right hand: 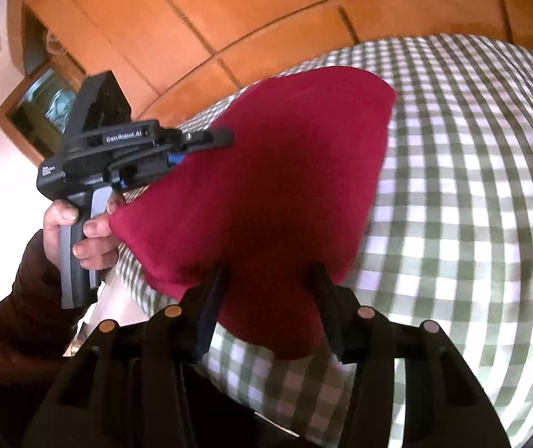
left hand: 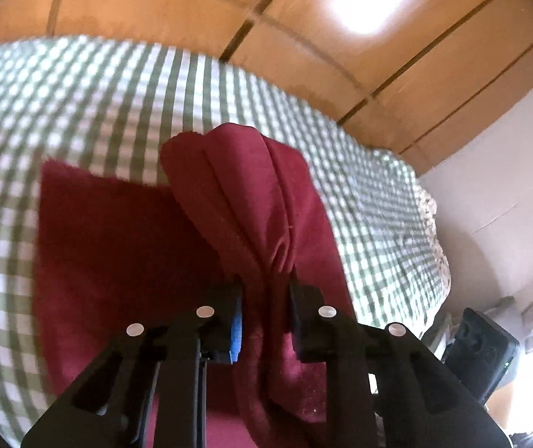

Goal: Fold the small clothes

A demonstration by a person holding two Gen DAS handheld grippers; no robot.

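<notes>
A dark red small garment [left hand: 117,246] is held up above a green-and-white checked surface [left hand: 80,93]. My left gripper [left hand: 266,283] is shut on a bunched fold of the garment, which drapes forward and down. In the right wrist view the same red garment [right hand: 266,186] hangs stretched between both grippers. My right gripper [right hand: 270,272] has the cloth's lower edge between its fingers, which stand fairly wide apart. The left gripper [right hand: 188,149], held by a hand, grips the garment's far corner at the left.
The checked cover [right hand: 471,224] spans a bed or table. An orange-brown tiled floor [right hand: 229,18] lies beyond it. A white wall [left hand: 508,186] and a dark device [left hand: 482,347] are at the right in the left wrist view.
</notes>
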